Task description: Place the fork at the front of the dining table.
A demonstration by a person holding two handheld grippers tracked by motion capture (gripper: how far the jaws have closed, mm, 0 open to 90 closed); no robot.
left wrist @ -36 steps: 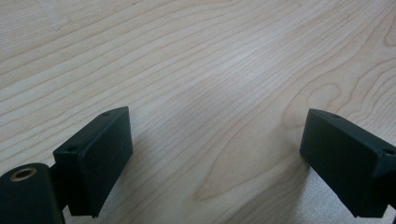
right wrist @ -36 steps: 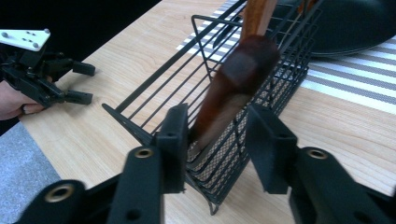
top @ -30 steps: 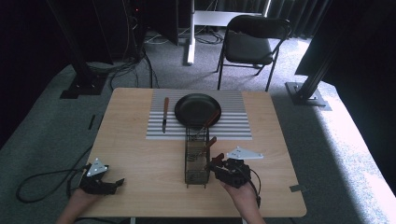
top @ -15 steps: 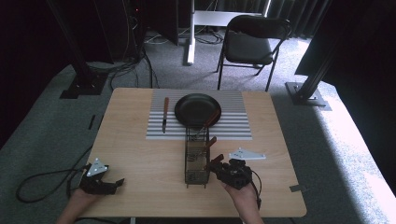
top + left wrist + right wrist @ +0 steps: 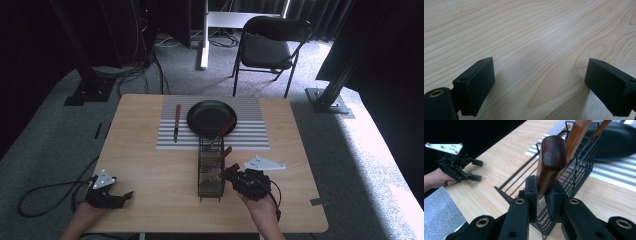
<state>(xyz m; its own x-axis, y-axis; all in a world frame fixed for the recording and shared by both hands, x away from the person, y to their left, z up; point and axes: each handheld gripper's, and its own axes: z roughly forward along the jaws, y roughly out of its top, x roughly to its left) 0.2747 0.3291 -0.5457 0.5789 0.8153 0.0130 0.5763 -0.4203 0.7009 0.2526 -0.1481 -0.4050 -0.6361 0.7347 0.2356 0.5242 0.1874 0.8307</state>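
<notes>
1. Wooden utensil handle [image 5: 551, 162], centre of right gripper view, pinched between jaws of right gripper [image 5: 544, 200]; jaws just closing, pads pressed on the wood, apparently to lift it.
2. Wire cutlery basket [image 5: 210, 170], lower centre of high view, holding the handled utensils upright and within reach.
3. Left gripper [image 5: 107, 192], lower left, jaws spread wide over bare table [image 5: 529, 32], nothing between, seemingly parked.
4. Black plate [image 5: 212, 116] on striped placemat [image 5: 250, 131], knife [image 5: 176, 122] beside it, likely a place setting.
</notes>
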